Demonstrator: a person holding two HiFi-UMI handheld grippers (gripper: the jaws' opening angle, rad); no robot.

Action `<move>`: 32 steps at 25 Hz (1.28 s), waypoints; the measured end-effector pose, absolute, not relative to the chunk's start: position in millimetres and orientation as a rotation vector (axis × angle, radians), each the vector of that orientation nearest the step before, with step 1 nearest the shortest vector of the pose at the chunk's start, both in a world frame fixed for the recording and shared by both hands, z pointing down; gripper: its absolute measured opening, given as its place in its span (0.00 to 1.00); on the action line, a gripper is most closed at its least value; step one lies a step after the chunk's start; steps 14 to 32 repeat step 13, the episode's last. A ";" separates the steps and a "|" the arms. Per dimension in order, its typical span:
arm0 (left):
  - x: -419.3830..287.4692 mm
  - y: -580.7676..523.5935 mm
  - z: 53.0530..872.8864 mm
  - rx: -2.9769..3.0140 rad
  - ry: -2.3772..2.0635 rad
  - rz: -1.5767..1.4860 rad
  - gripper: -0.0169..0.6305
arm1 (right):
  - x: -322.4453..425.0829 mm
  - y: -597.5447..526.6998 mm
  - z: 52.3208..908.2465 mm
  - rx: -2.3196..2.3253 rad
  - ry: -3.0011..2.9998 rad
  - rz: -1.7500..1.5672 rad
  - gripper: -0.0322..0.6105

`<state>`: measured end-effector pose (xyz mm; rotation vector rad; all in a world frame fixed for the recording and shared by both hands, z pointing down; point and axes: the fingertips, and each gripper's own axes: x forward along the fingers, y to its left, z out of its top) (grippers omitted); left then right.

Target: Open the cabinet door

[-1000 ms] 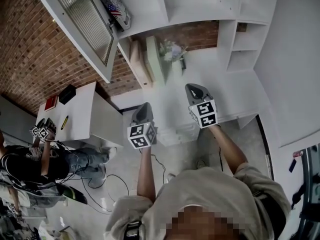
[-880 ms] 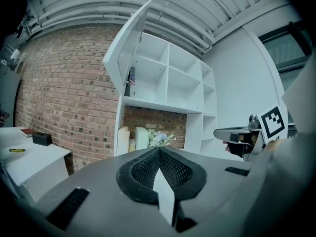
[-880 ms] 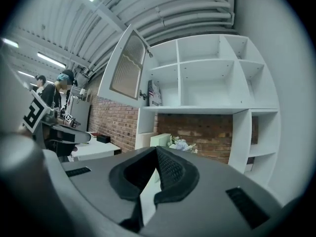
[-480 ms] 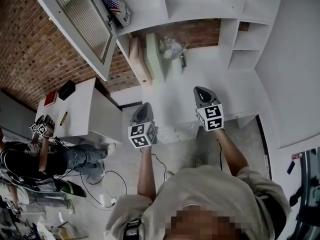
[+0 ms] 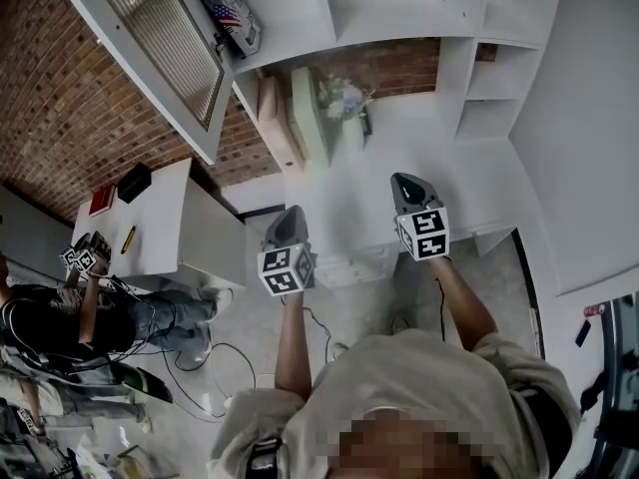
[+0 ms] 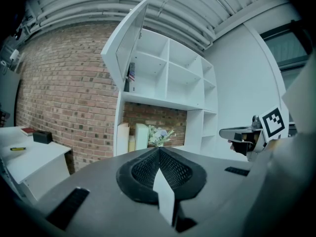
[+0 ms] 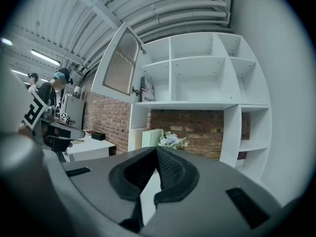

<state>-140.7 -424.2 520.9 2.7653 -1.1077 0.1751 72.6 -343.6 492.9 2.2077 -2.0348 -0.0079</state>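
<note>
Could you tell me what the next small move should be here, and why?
Probably just hold both claws back: the cabinet door already stands swung wide open, and the left claw and right claw are shut, empty and apart from the shelving.

left claw [image 5: 291,215] held forward, jaws together, right claw [image 5: 403,181] slightly ahead, jaws together, both empty

The cabinet door [image 5: 165,53] stands left of shelves [image 5: 399,3].
</note>
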 end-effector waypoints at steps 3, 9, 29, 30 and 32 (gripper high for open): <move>-140.6 -425.6 521.3 2.763 -1.103 0.175 0.07 | 72.9 -345.0 492.0 2.211 -2.031 -0.006 0.07; -141.2 -427.5 521.5 2.759 -1.099 0.161 0.07 | 74.9 -344.5 494.7 2.218 -2.026 0.011 0.07; -142.4 -428.4 523.3 2.756 -1.094 0.155 0.07 | 74.0 -343.5 500.8 2.220 -2.018 0.025 0.07; -142.4 -428.4 523.3 2.756 -1.094 0.155 0.07 | 74.0 -343.5 500.8 2.220 -2.018 0.025 0.07; -142.4 -428.4 523.3 2.756 -1.094 0.155 0.07 | 74.0 -343.5 500.8 2.220 -2.018 0.025 0.07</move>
